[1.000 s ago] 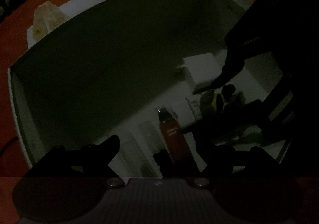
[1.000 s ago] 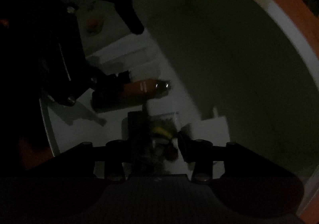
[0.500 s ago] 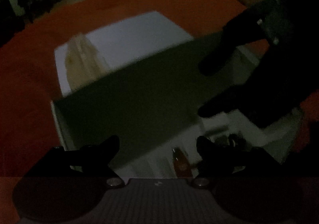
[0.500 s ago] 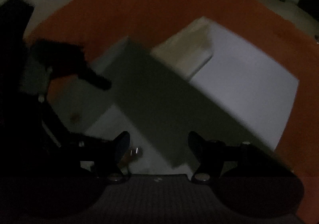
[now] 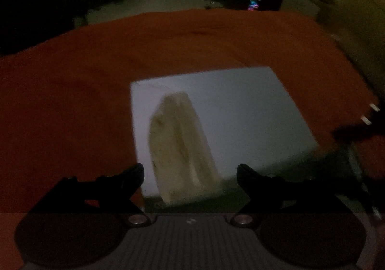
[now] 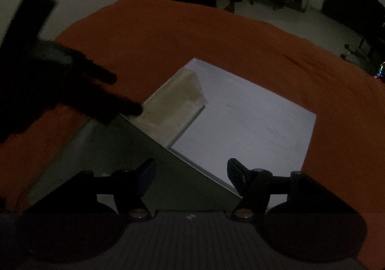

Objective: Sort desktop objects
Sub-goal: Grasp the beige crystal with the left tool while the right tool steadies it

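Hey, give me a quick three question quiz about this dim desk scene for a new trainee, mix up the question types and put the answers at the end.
1. True or false: the left gripper holds something between its jaws.
2. Multiple choice: the pale translucent block rests on: A) the bare orange cloth, B) the white lid panel, C) a chair.
3. Fill in: the table is covered by an ______ cloth.

Key: 1 false, both the left gripper and the right gripper stand open with nothing between the jaws. 2 B. 3 orange.
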Motion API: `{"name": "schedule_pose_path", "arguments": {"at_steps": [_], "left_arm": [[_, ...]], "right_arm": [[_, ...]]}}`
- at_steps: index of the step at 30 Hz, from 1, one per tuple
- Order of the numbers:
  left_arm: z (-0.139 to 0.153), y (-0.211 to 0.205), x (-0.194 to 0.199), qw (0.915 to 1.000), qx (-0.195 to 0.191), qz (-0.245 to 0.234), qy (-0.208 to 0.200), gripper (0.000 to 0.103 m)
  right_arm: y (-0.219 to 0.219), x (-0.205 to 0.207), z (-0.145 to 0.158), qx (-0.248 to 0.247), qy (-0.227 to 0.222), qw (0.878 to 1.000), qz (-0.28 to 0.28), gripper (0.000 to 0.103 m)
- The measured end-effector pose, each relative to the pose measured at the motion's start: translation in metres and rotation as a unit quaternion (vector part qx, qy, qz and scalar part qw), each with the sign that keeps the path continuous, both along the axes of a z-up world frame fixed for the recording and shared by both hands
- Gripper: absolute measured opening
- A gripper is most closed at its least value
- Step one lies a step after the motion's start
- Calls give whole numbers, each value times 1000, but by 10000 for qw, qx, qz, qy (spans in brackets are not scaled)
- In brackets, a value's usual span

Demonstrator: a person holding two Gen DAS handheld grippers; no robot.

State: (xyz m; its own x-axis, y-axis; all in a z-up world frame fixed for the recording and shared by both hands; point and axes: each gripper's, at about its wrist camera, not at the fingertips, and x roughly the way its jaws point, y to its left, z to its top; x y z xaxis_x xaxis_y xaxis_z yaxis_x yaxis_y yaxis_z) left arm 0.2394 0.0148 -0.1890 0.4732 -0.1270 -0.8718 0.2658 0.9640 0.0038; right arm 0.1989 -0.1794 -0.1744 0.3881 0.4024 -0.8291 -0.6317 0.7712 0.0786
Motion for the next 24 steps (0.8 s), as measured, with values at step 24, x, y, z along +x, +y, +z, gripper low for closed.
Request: {"name": "schedule_pose_path", "arguments": {"at_steps": [24], "left_arm": [[-52, -27, 50, 9952, 822, 406, 356, 82]], "right_arm": [[13, 93, -31, -161, 72, 9983, -548, 68]]}}
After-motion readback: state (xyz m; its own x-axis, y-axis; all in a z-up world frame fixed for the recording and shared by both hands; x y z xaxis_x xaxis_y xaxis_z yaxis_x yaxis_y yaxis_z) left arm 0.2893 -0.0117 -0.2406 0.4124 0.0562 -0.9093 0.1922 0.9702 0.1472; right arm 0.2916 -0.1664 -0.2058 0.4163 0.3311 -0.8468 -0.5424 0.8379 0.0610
